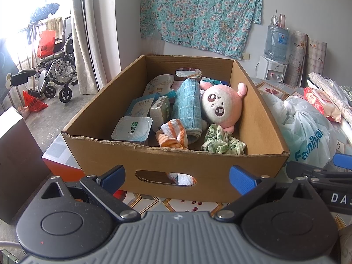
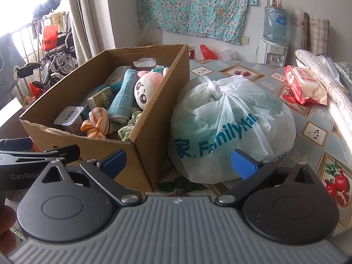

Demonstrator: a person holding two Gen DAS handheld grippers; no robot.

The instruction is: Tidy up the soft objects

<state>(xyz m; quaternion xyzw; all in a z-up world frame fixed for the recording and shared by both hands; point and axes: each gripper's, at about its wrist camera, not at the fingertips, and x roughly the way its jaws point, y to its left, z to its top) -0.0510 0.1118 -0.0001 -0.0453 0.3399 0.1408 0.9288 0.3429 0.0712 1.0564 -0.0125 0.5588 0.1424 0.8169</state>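
Both the left gripper (image 1: pixel 177 177) and right gripper (image 2: pixel 178 161) gape wide, empty. The cardboard box (image 1: pixel 105 147) at frame centre gathers the plush toy (image 1: pixel 221 106) and rolled towel (image 1: pixel 188 110), seemingly for sorting.

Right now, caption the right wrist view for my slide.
Open right gripper faces a tied bag beside a box of soft items.

Striped cloth (image 1: pixel 173 137): lower part behind box (image 1: pixel 220 171) wall, a patch showing through the handle slot. Bag (image 2: pixel 231 127): contents veiled by its plastic. Window, upper left: overexposed. Packets' (image 1: pixel 140 106) print: too small.
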